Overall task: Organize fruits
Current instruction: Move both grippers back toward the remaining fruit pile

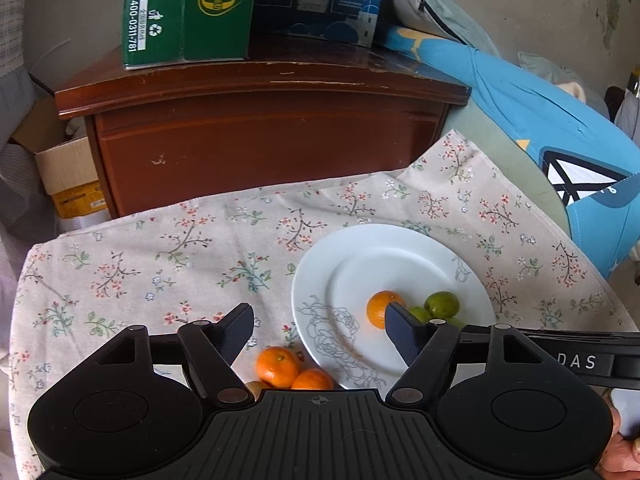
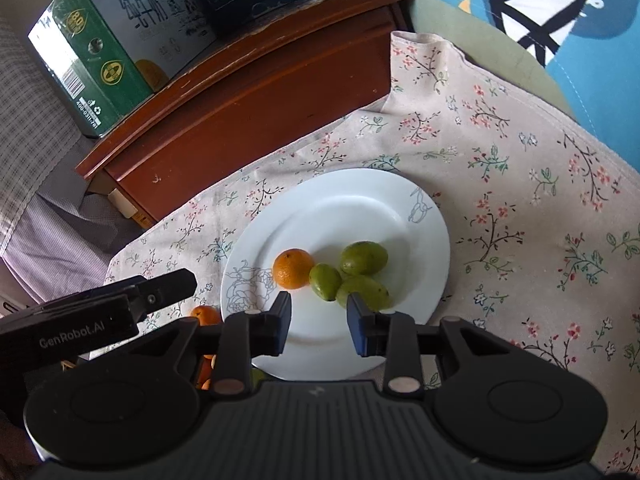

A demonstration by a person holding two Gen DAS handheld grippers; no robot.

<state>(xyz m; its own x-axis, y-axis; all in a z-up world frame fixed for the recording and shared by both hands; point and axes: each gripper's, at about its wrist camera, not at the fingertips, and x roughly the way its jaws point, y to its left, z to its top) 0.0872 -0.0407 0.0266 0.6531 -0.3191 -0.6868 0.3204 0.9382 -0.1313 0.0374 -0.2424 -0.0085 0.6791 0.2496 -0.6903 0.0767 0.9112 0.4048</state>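
Tongs (image 2: 319, 322) marked GenRobot.AI, carton (image 1: 186, 10) 400-0311-781

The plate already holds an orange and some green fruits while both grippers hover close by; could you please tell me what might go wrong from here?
1. The orange and three green fruits lie loose and clustered on the plate; a nudge from the open right gripper could roll them off.
2. The left gripper, open, hangs partly over the plate's rim and might knock it.
3. The oranges on the tablecloth sit against the rim, so grasping one may be cramped.
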